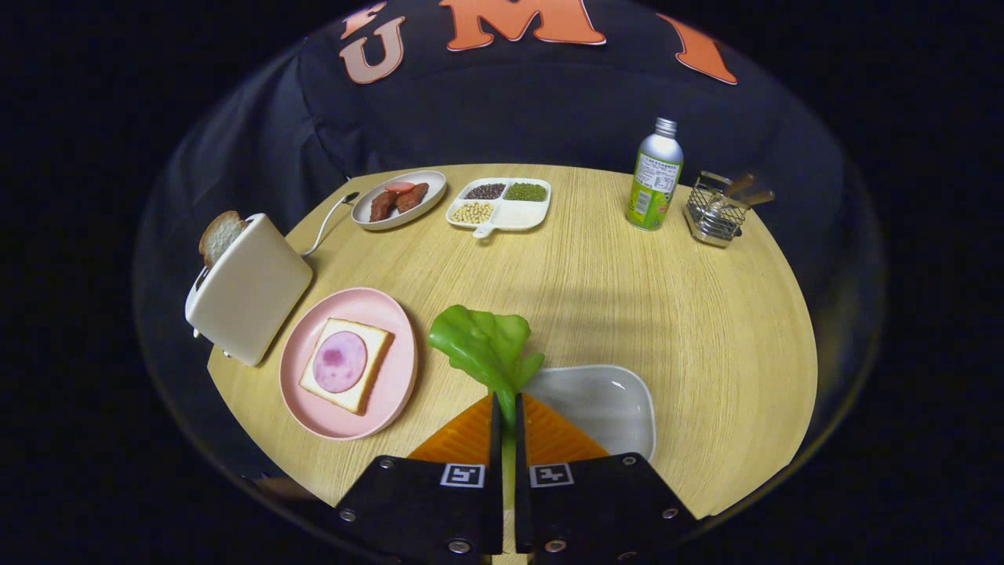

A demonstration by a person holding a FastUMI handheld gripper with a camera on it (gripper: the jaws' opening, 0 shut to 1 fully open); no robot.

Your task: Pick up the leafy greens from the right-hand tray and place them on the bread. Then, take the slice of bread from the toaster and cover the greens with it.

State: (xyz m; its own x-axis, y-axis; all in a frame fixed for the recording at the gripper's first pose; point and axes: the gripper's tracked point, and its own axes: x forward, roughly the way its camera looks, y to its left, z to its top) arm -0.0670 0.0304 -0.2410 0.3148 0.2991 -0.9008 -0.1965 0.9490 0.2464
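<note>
My gripper [506, 408] pinches the leafy greens [485, 345], and my fingers cover the stem's lower end and the near left part of the white tray [612, 400]. The toaster [249, 286] hides most of its bread slice [220, 235]. The far wire basket [715, 210] holds what may be wooden-handled utensils.

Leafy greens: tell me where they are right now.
The leafy greens are pinched between the closed jaws of the gripper, lifted above the white tray, right of the pink plate.

Wood-grain table [627, 314], glossy white tray [612, 404], wire-mesh metal basket [712, 212].
</note>
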